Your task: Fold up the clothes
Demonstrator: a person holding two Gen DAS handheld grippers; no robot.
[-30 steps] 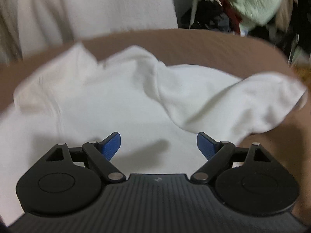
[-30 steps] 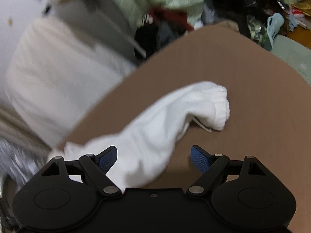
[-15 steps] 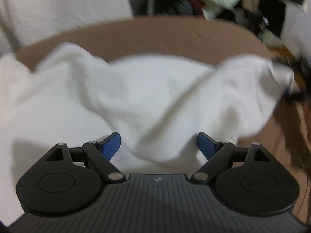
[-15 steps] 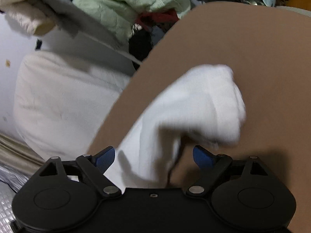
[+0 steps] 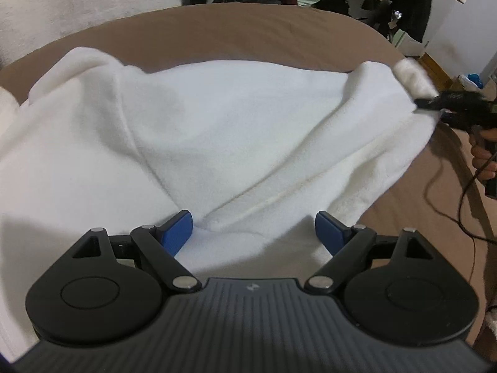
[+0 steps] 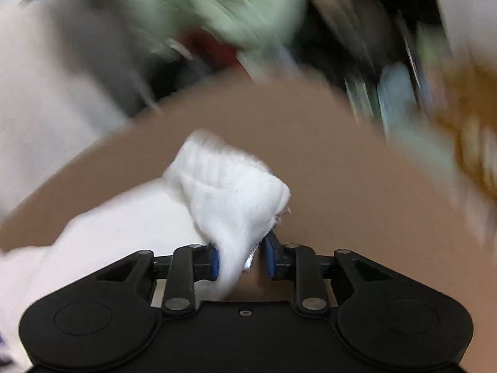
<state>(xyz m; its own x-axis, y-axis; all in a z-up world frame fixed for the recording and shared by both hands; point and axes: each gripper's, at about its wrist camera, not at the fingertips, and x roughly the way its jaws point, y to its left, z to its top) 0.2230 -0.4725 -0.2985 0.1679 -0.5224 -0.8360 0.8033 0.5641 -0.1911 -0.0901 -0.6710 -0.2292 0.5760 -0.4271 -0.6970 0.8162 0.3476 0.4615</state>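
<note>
The white garment [image 5: 236, 143] is spread across the middle of the brown surface [image 5: 248, 28]. Its cuff [image 6: 236, 186], at frame centre, has just been closed on by the right gripper [image 6: 242, 256], while the left gripper [image 5: 253, 228] is held wide open over the cloth, holding nothing. The sleeve is best drawn taut before being laid across.

item: white fleecy garment [image 5: 217, 130] | state: rumpled, not folded, big creases running diagonally | pose: spread flat over the brown surface, sleeve trailing off toward 3 o'clock | sleeve cuff [image 6: 233, 186]: ribbed, bunched up, lifted off the surface | lies: mostly at 9 o'clock to center in the left wrist view
</note>
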